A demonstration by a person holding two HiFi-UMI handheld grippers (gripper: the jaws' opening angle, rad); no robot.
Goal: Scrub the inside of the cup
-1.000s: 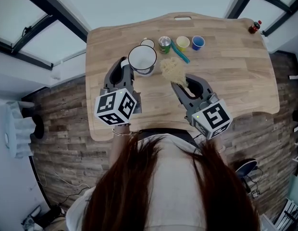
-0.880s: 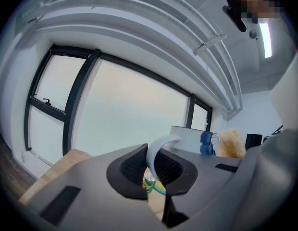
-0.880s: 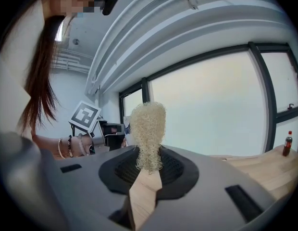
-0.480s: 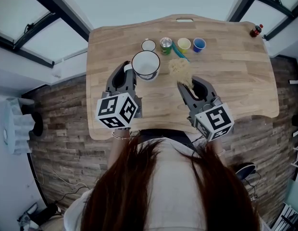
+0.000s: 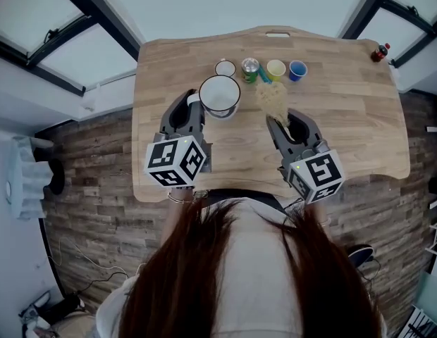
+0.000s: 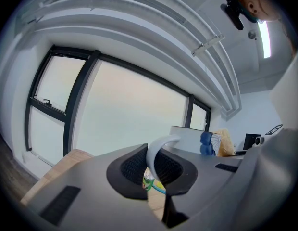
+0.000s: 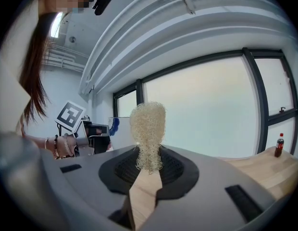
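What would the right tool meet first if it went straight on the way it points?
Probably the green can or yellow cup, reached by its scrubber first; height is unclear, so it may pass over.

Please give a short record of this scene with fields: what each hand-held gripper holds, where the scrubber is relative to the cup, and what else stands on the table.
left hand-held gripper: shut on the handle of the white cup
right hand-held gripper: shut on the scrubber
scrubber and cup: apart; scrubber to the cup's right, not inside it
table: wooden
far row: small bowl, can, yellow cup, blue cup
far right corner: bottle
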